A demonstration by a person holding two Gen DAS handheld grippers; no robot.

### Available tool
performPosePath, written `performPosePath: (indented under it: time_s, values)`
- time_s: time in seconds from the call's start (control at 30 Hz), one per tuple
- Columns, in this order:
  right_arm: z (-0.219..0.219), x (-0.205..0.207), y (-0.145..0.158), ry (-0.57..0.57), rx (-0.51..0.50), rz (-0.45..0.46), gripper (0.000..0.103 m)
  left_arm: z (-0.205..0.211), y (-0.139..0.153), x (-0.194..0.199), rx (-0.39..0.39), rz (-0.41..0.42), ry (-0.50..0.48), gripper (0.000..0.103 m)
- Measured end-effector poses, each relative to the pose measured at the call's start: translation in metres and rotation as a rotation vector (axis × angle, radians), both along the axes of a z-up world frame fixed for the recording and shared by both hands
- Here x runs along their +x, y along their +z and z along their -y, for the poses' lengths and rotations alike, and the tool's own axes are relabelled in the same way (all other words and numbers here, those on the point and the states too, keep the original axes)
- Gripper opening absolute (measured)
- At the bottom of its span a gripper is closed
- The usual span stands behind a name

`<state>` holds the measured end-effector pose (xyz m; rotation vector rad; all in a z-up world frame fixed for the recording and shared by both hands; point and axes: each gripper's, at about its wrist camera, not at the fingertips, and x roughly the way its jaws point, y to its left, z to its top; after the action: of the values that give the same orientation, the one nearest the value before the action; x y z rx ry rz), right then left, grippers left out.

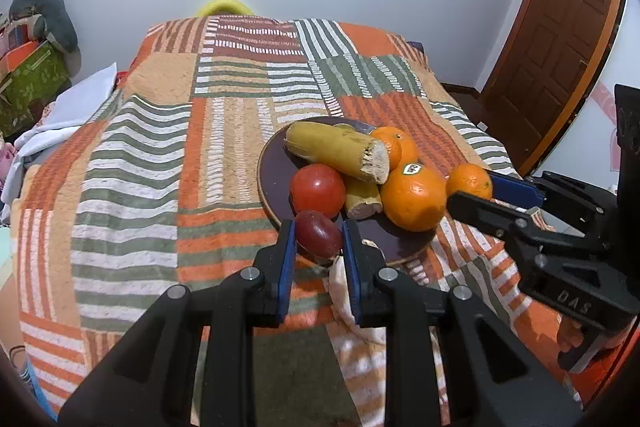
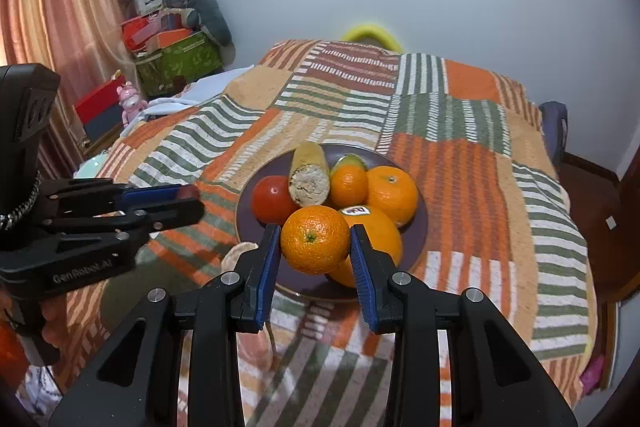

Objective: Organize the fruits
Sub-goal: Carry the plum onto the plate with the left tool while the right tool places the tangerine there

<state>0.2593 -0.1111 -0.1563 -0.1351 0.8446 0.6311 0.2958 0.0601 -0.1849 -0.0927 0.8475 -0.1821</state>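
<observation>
Fruits are gathered almost wholly on the dark round plate (image 2: 416, 227) in the middle of the bed, and each pair of tongs carries one more piece at its near rim. The left tongs (image 1: 319, 233) are closed on a small dark red fruit (image 1: 318, 233), perhaps a plum or a large grape, held just above the plate's near-left edge; its skin is smooth and glossy. The right tongs (image 2: 315, 241) are clamped on a small orange (image 2: 315, 239) with a pebbled, bright skin and a green stem scar turned toward the camera, held over the near side of the plate. Just beyond it lies a larger orange with a sticker (image 2: 378, 231), then a red tomato (image 2: 272, 203) on the left, a piece of banana (image 2: 308, 175) with its cut, pale end facing near, and two more oranges (image 2: 392, 193) at the far right; a second banana piece (image 1: 362, 199) lies under the first in the left wrist view. I judge the task nearly finished: what seems left is to set these two pieces down and let go. The plate is crowded, so a round fruit placed on the heap could roll off onto the striped patchwork bedspread (image 1: 224, 131). A pale object (image 2: 236, 255) lies on the bedspread by the near-left rim; I cannot tell what it is.
</observation>
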Motion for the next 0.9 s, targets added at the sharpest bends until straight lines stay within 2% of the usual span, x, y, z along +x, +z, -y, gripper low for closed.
performPosePath:
  time_s: [0.27, 0.43, 0.73, 0.8, 0.9]
  values:
    - [-0.017, 0.009, -0.02, 0.041, -0.023, -0.028, 0.032, 0.001, -0.021, 0.029, -0.011, -0.04, -0.011, 0.023]
    - [-0.02, 0.013, -0.026, 0.048, -0.024, -0.03, 0.032, -0.005, -0.033, 0.044, -0.045, -0.068, 0.012, 0.023]
    - [-0.023, 0.02, -0.026, 0.051, -0.016, -0.034, 0.032, -0.005, -0.039, 0.05, -0.064, -0.082, 0.021, 0.023]
    - [-0.024, 0.021, -0.026, 0.051, -0.017, -0.039, 0.032, -0.005, -0.04, 0.051, -0.065, -0.091, 0.023, 0.028]
    - [-0.023, 0.023, -0.025, 0.052, -0.013, -0.052, 0.033, -0.007, -0.041, 0.051, -0.077, -0.098, 0.028, 0.028]
